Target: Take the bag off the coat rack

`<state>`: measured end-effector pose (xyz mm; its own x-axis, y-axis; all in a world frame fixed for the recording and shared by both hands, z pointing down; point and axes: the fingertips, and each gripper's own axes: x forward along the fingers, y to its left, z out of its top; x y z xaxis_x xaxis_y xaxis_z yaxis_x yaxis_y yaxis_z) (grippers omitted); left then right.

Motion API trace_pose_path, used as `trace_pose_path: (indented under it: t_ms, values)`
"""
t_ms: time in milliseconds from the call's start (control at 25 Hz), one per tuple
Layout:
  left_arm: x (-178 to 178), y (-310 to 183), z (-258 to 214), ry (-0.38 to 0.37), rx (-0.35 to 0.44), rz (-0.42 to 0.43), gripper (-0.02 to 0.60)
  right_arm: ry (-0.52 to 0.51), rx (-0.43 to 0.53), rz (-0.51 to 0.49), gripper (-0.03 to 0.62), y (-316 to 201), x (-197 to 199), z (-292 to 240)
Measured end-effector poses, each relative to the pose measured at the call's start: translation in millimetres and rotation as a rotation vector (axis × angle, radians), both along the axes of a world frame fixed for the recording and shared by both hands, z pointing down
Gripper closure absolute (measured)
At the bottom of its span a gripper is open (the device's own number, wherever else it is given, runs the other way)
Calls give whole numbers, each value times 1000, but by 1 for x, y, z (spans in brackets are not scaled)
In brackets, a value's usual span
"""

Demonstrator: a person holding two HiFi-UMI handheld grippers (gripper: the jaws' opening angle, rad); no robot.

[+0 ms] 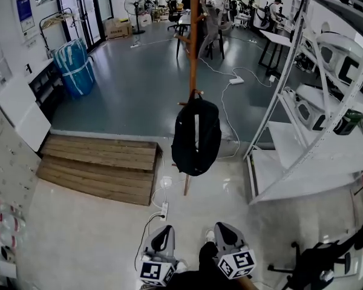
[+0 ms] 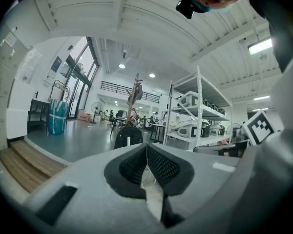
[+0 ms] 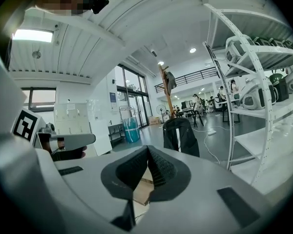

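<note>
A black backpack [image 1: 196,136] with a white stripe hangs from a peg on the tall wooden coat rack [image 1: 193,35], its bottom well above the floor. The backpack [image 2: 127,137] also shows ahead in the left gripper view, and as the same backpack [image 3: 180,136] in the right gripper view. My left gripper [image 1: 163,238] and right gripper [image 1: 222,236] sit side by side at the bottom of the head view, well short of the bag. Both are shut with nothing between the jaws; the pads meet at the left gripper [image 2: 147,146] and right gripper [image 3: 148,148].
A white metal shelving unit [image 1: 317,107] with machines stands to the right of the rack. A wooden ramp [image 1: 103,165] lies at the left. A power strip and white cables [image 1: 163,210] lie on the floor in front of the rack. A black chair [image 1: 323,261] is at the lower right.
</note>
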<state>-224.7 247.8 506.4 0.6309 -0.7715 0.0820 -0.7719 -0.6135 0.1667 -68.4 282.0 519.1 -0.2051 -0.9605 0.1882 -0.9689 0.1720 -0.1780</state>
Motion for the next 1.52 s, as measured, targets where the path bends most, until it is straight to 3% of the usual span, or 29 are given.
trace_pose_path:
  t_ms: [480,640,760,920,1120,1520]
  values:
    - [94,-96,-11,-1,34,-55,563,-12,0,-93,582,-105,82,-5]
    - [130,-122,-16,3,18,-74,563,-14,-11,-118,582,-133,116,-3]
    - [149,-136,-12,-37,-19,-96,563,-17,-16,-140,582,-150,137,-3]
    - [171,-155,-23,21,27,-132,563,-16,-9,-165,582,-170,163,-2]
    - [187,-169,-17,-3,20,-145,563,-27,-13,-168,582,-190,187,2]
    - [191,-232,-7,-14,17,-140,563,-9,-31,-172,582,-244,189,5]
